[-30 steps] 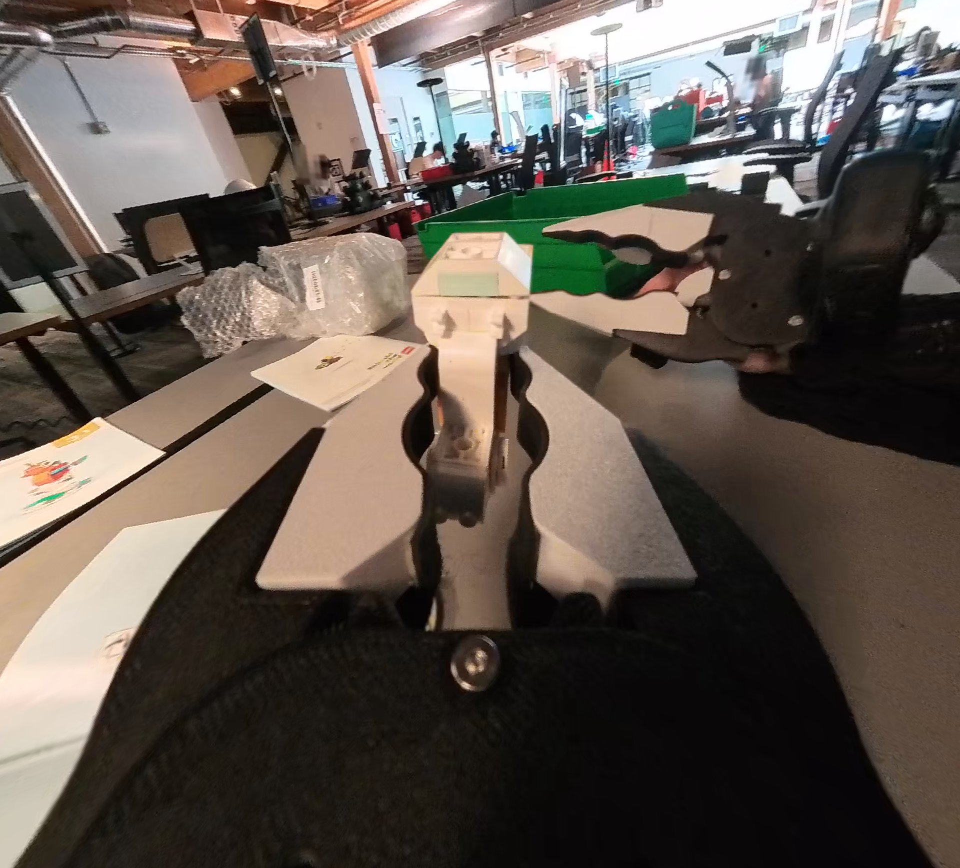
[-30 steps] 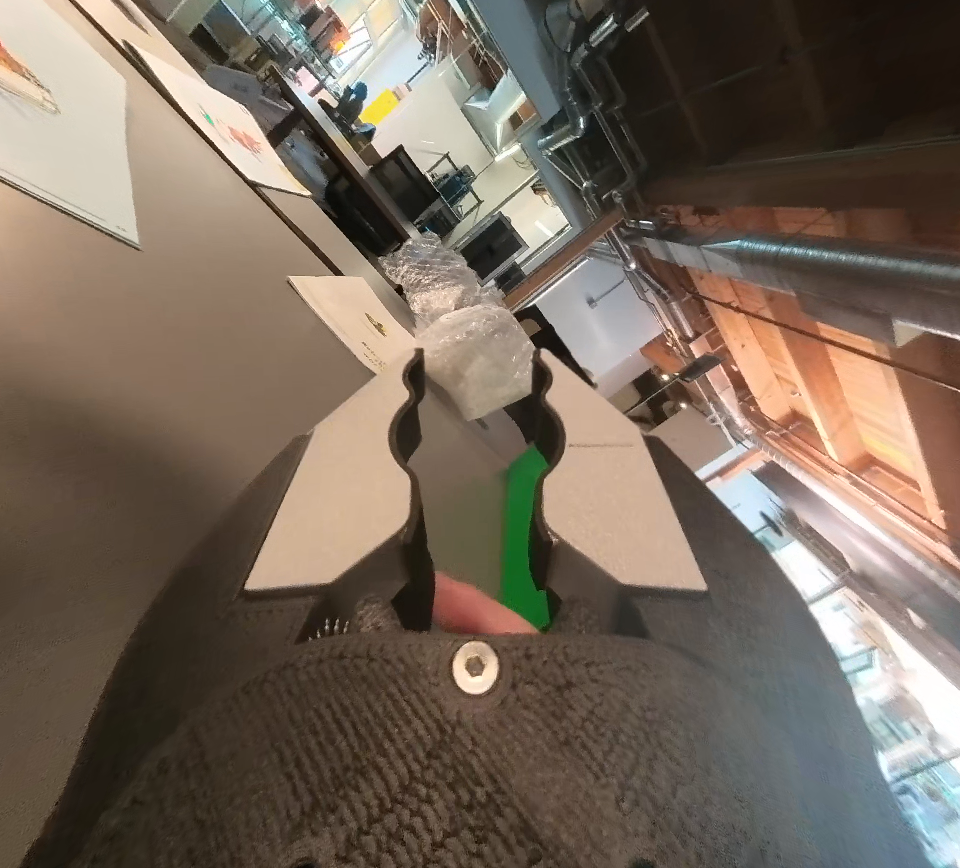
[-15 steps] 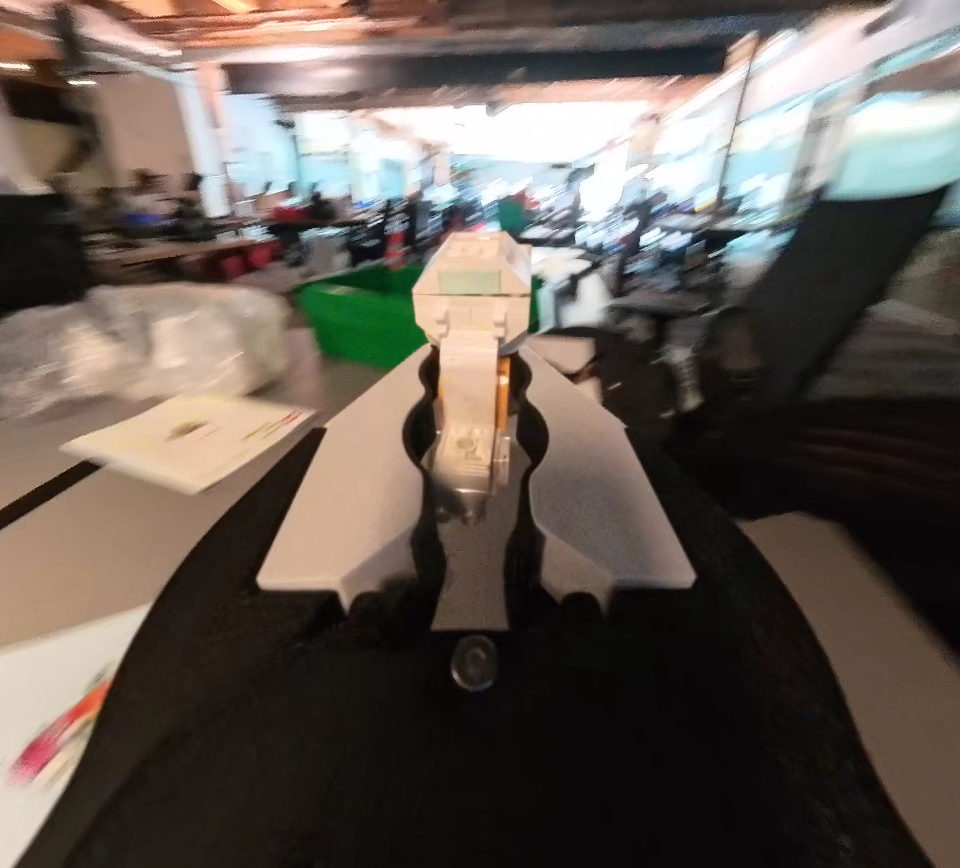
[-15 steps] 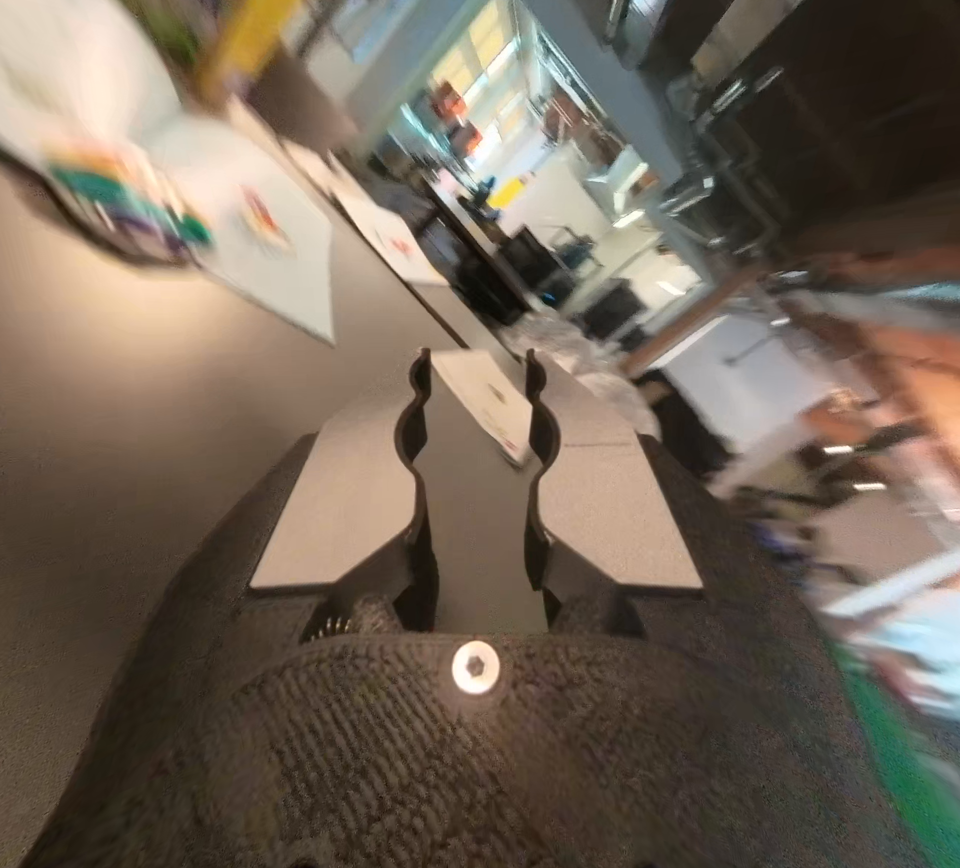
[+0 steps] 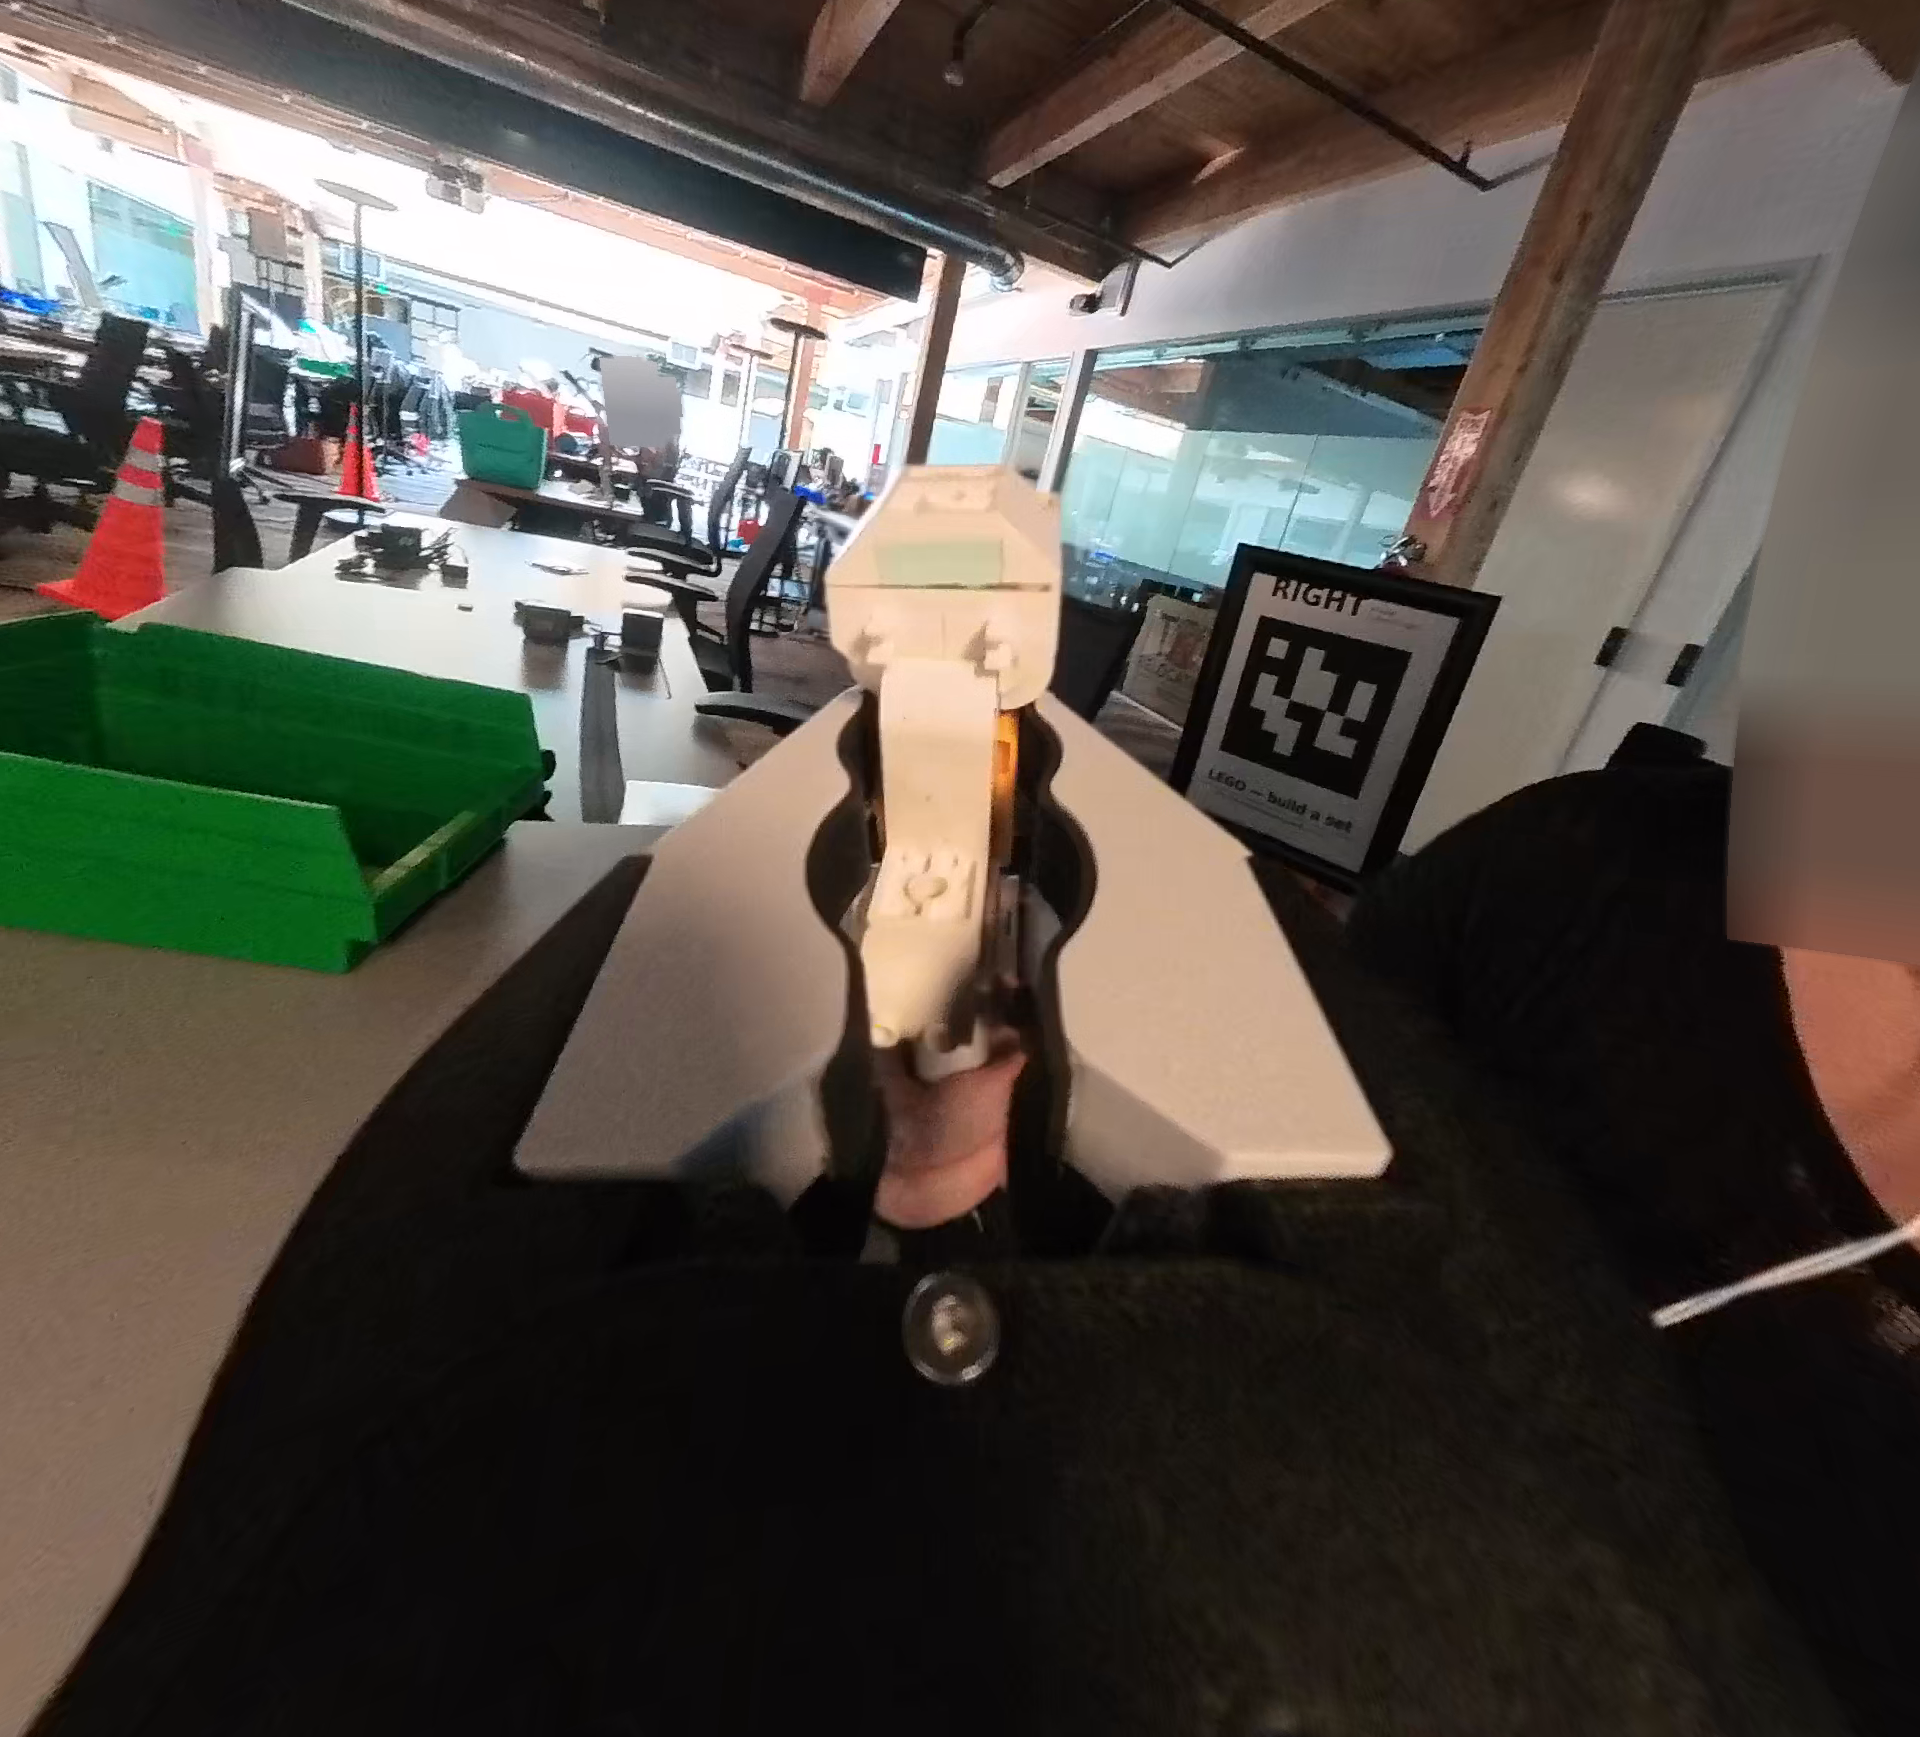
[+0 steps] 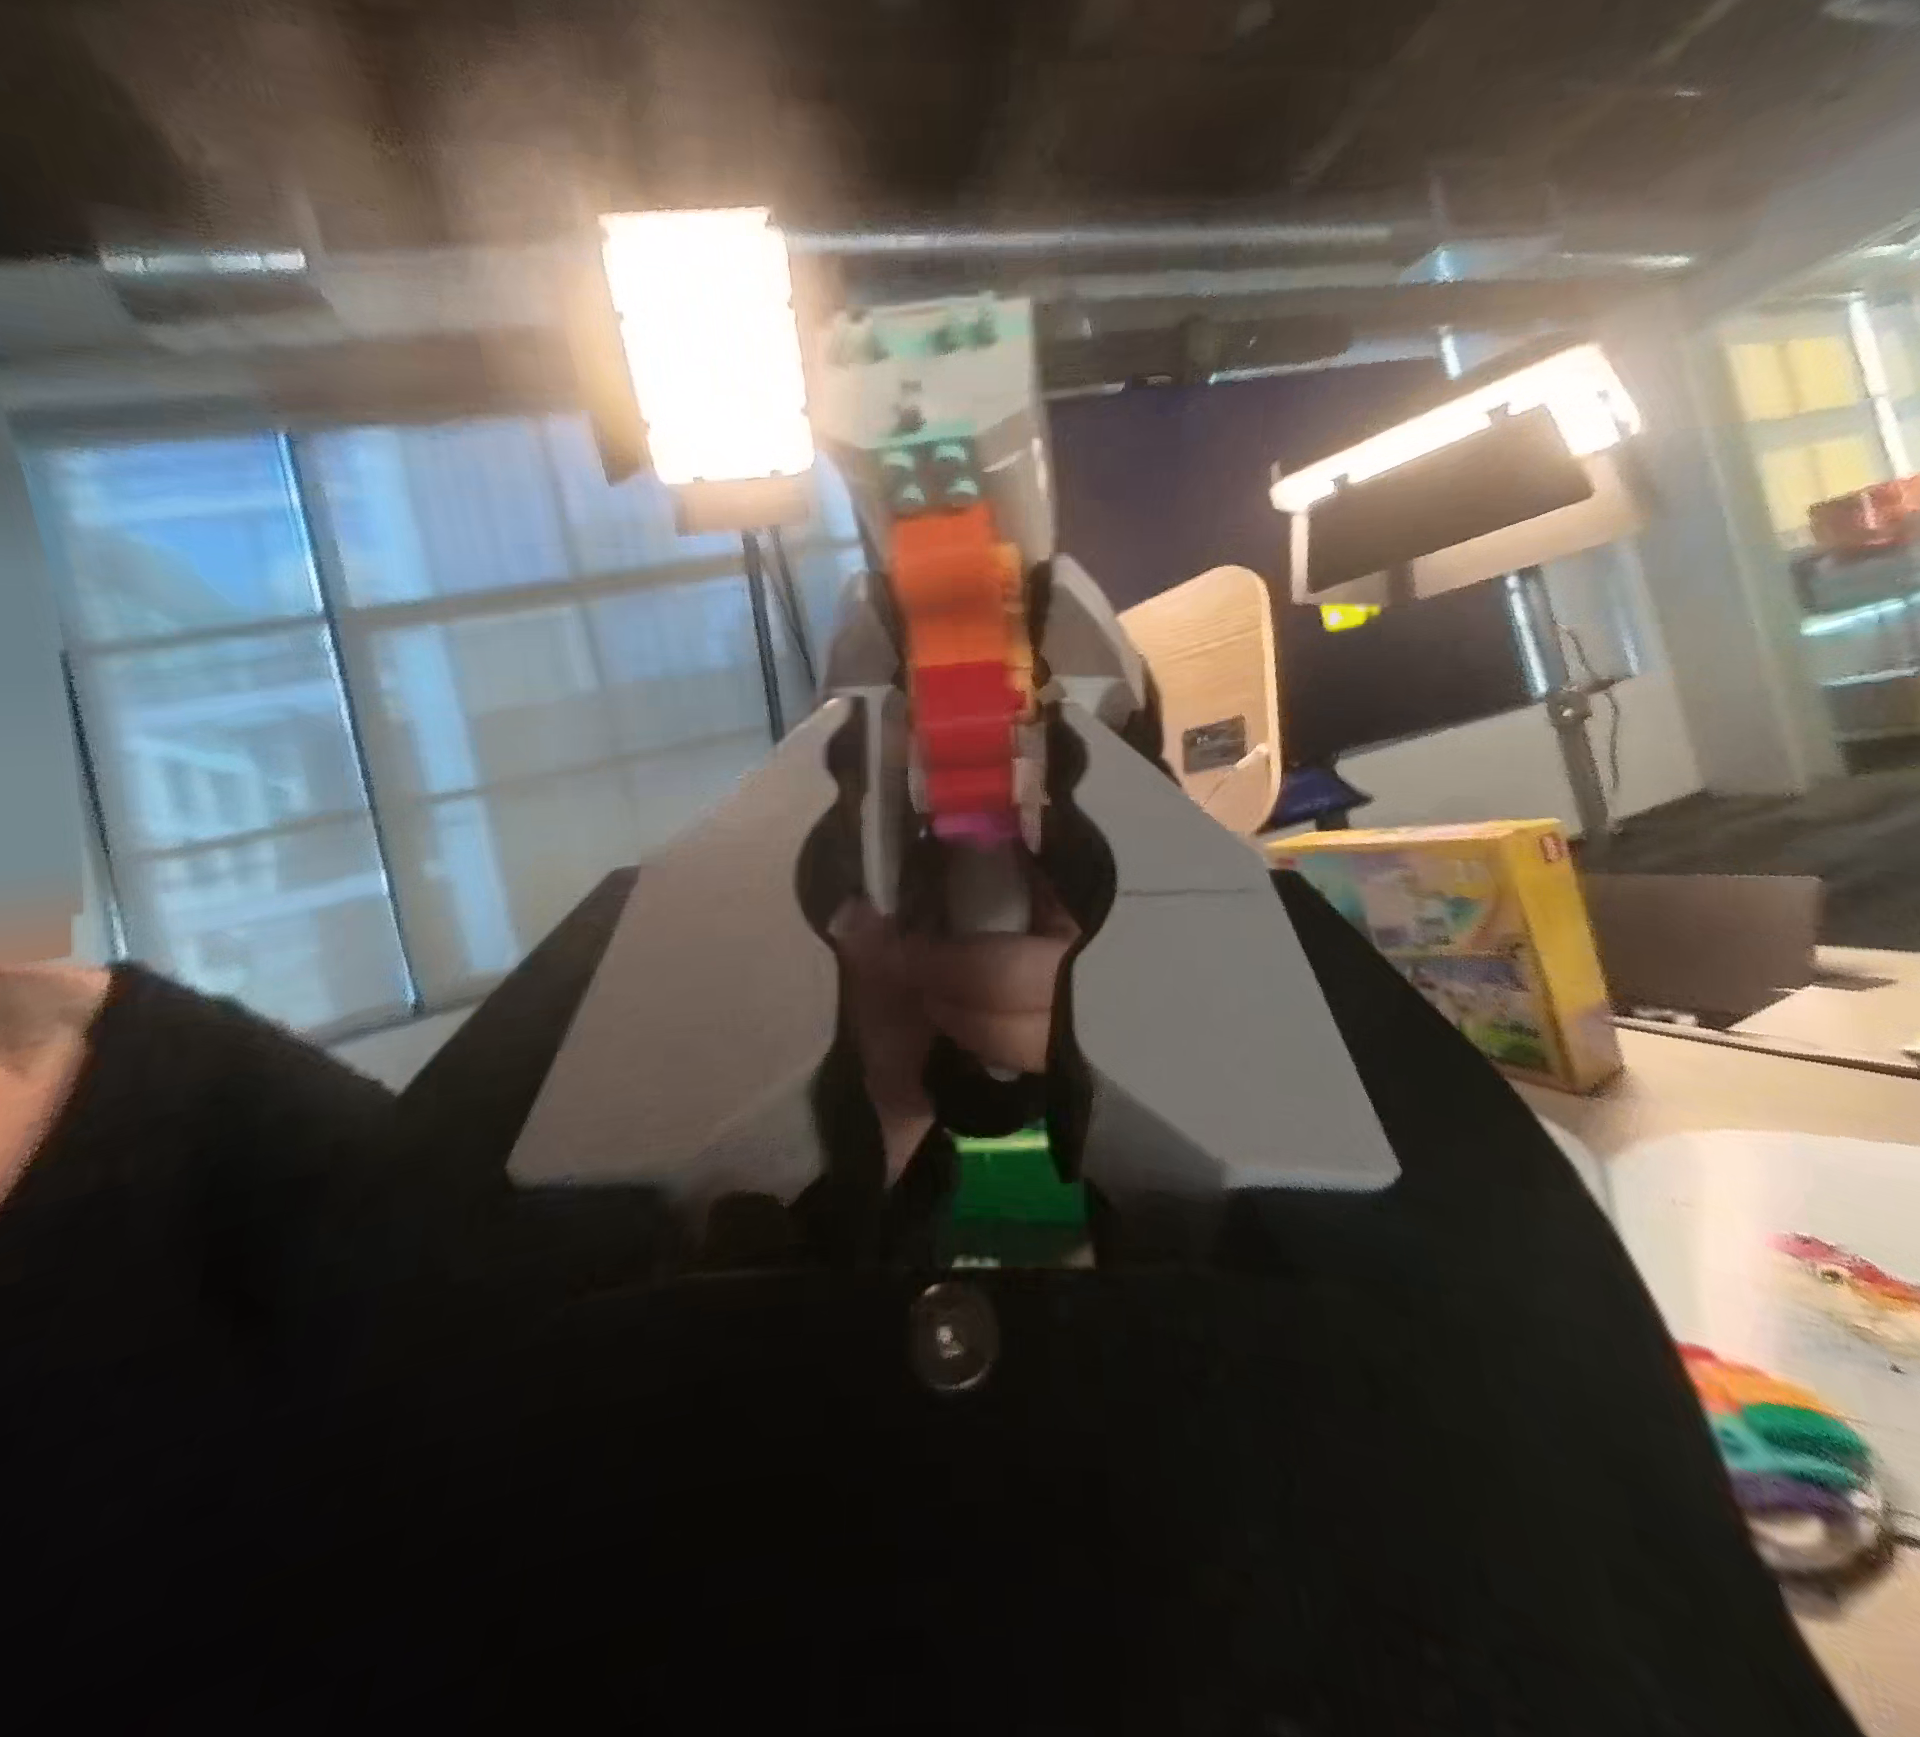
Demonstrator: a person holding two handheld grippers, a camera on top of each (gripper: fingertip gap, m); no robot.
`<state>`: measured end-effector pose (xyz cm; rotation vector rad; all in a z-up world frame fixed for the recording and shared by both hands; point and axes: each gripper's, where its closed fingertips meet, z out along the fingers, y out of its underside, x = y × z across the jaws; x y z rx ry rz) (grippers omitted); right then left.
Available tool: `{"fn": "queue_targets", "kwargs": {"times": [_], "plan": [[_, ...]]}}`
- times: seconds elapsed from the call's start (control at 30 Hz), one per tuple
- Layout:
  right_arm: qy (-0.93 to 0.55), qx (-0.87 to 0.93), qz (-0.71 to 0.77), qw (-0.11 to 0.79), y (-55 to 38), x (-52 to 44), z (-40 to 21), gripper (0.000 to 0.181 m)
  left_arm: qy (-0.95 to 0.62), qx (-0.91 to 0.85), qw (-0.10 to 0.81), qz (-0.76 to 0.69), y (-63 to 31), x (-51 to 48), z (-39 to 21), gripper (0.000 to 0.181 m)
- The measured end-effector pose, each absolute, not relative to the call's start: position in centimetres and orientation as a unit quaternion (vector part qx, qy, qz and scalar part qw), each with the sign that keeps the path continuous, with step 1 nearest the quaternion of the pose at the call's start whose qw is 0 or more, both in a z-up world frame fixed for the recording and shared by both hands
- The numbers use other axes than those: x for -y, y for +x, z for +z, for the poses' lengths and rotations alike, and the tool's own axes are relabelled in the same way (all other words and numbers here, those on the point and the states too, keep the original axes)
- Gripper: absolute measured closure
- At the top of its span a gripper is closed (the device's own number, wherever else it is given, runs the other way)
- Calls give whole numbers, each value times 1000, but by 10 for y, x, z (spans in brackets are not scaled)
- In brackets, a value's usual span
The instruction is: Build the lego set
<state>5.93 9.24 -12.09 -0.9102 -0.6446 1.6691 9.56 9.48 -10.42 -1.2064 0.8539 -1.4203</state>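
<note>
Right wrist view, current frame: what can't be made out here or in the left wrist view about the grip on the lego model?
- Right wrist view: motion blur smears the lego model, so whether the right hand-held gripper clamps it or only frames it cannot be told.
- Right wrist view: the model's lower end is hidden behind the fingers.
- Left wrist view: the left hand-held gripper holds the model; its coloured side faces away.
- Left wrist view: the green bin is cut off by the left edge.

One lego model (image 5: 940, 752) shows at the centre of the left wrist view. At its left there is one green bin (image 5: 208, 814) and two orange cones (image 5: 120, 524); at the right, one framed sign (image 5: 1330, 711). The right wrist view has two studio lights (image 6: 712, 347), one yellow box (image 6: 1475, 939) and one open booklet (image 6: 1766, 1272).
</note>
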Motion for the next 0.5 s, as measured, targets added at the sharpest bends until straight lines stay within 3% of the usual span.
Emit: {"fn": "queue_targets", "kwargs": {"times": [0.03, 0.3, 0.5], "plan": [[-381, 257, 701, 545, 61, -96, -122, 158, -501, -354, 516, -598, 97, -94, -104, 157], [-375, 241, 694, 565, 72, -87, -122, 160, -522, -344, 497, -602, 113, -87, -106, 158], [-361, 228, 748, 508, 89, -77, -115, 162, -524, -401, 599, -454, 116, -83, -105, 150]]}}
